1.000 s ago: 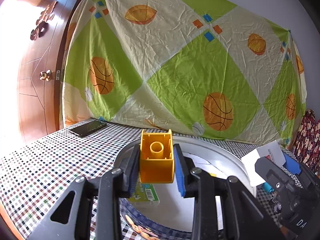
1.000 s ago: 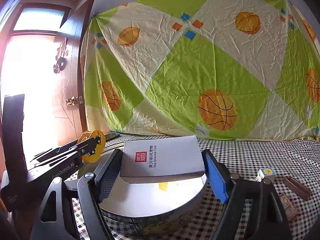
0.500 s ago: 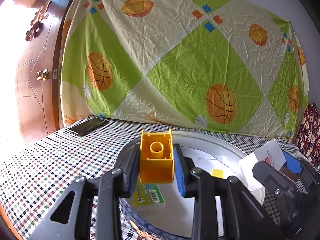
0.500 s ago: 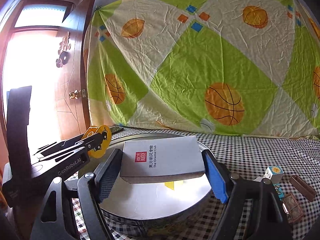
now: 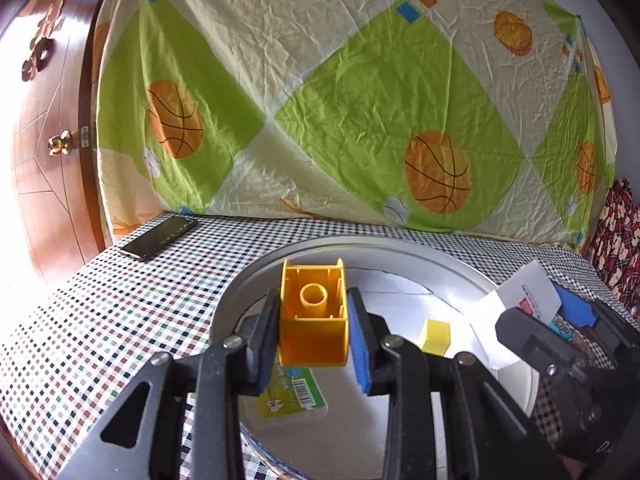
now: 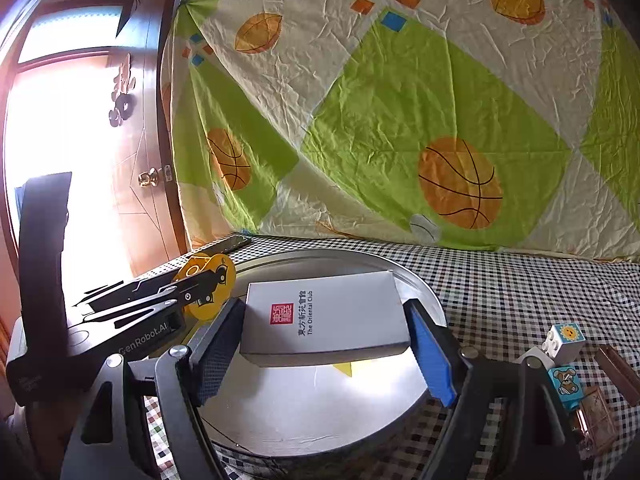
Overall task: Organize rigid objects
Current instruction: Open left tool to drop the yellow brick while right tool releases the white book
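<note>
1. Left tool (image 5: 314, 330) is clamped on the hollow yellow plastic building block (image 5: 313, 318), held above the near-left part of the round silver metal tray (image 5: 240, 292) on the checked surface (image 5: 100, 320).
2. Right tool (image 6: 324, 340) grips the flat white cardboard box with a red seal and black lettering (image 6: 324, 316) by its two short ends, hovering over the same tray (image 6: 424, 292).
3. Step in hand, by my read: both pieces are being carried in for placing in the tray, and neither is set down yet.
4. The block's open underside, with its round tube, faces away from the left camera; no long axis is obvious.
5. The box lies flat, printed face up, its long axis running across between the pads.
6. Already in the tray: a small yellow cube (image 5: 434, 336) and a green-labelled clear case (image 5: 292, 396).
7. Next move calls for lowering each piece onto bare tray floor, then spreading the pads; the box needs the wider gap.
8. Toy blocks (image 6: 566, 338) wait on the surface at right.
</note>
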A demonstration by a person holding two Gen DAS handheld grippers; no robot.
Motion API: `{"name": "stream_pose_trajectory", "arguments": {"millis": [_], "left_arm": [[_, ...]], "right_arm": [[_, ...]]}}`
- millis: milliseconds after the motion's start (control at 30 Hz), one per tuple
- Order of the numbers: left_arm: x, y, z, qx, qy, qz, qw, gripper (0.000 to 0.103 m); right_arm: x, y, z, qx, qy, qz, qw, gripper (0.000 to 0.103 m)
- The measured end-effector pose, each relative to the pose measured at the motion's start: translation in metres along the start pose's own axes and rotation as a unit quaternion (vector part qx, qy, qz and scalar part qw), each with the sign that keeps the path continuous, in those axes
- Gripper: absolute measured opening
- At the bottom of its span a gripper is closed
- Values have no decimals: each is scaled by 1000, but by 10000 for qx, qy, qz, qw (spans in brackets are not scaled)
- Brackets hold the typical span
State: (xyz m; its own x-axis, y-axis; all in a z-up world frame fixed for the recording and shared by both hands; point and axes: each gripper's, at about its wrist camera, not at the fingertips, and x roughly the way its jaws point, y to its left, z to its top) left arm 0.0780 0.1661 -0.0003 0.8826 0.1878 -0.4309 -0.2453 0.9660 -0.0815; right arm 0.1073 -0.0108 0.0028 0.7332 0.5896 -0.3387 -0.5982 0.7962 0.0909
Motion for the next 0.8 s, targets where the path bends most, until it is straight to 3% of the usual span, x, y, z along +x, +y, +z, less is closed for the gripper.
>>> {"name": "stream_pose_trajectory", "arguments": {"millis": [433, 667, 800], "left_arm": [[38, -17, 9, 447, 888, -159, 9949, 31], [47, -22, 12, 650, 1069, -30, 9921, 31], [42, -22, 14, 664, 955, 114, 9931, 49]], "right_arm": [[52, -23, 14, 331, 930, 253, 9948, 81], [76, -34, 11, 487, 1425, 405, 9878, 82], [76, -36, 8, 598, 1432, 508, 9866, 83]]}}
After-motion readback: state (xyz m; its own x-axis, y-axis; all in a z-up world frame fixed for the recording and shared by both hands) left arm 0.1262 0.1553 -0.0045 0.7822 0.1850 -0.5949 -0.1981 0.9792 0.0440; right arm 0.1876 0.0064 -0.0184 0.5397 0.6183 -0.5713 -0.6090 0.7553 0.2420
